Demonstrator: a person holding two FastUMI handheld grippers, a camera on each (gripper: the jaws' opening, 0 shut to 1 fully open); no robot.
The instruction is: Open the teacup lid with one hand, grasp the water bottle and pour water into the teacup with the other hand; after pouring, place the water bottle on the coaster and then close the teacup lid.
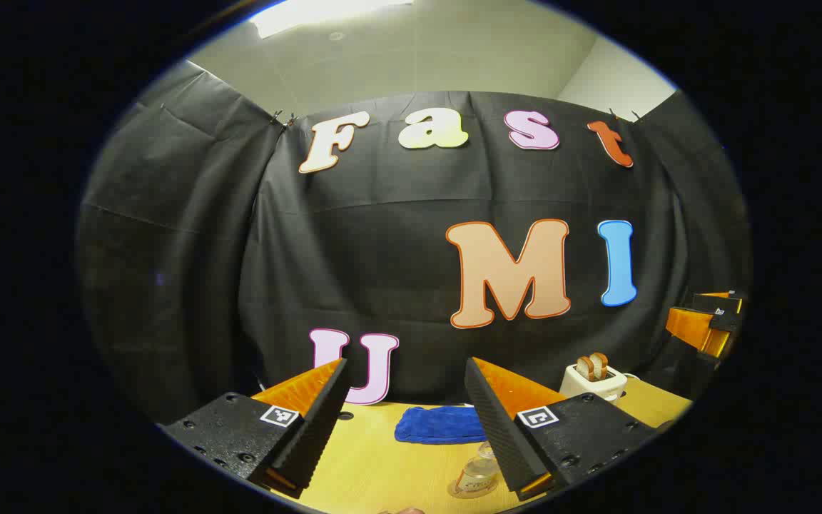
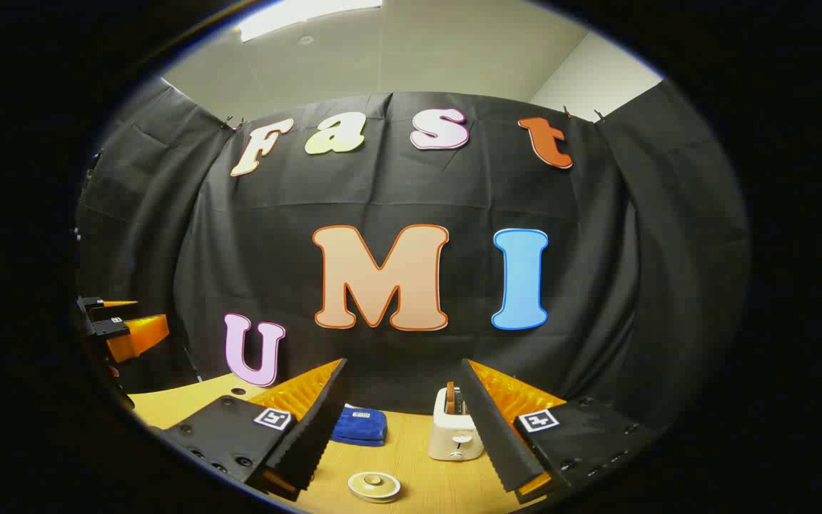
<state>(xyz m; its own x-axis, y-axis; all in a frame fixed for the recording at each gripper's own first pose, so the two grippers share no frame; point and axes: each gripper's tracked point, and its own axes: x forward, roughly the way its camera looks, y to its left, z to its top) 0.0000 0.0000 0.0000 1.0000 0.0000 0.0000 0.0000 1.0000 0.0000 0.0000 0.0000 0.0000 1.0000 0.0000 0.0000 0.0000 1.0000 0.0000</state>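
Note:
My left gripper [image 1: 406, 364] is open and held above the table, nothing between its fingers. Low between them stands a clear glass vessel [image 1: 479, 475], seemingly the lidded teacup, partly hidden by one finger [image 1: 504, 428]. My right gripper [image 2: 404, 363] is open too and holds nothing. Below it a round pale disc [image 2: 374, 485] with a small centre bump lies on the table; I cannot tell whether it is the coaster or a lid. The right gripper [image 1: 682, 310] appears at the far right of the left gripper view, and the left gripper [image 2: 150, 314] at the far left of the right gripper view.
A folded blue cloth [image 1: 439, 425] [image 2: 361, 426] lies near the back of the wooden table [image 1: 368, 464] [image 2: 418, 457]. A white toaster [image 1: 594, 378] [image 2: 456, 428] with bread slices stands at the back. The black cloth wall closes off the table's far side.

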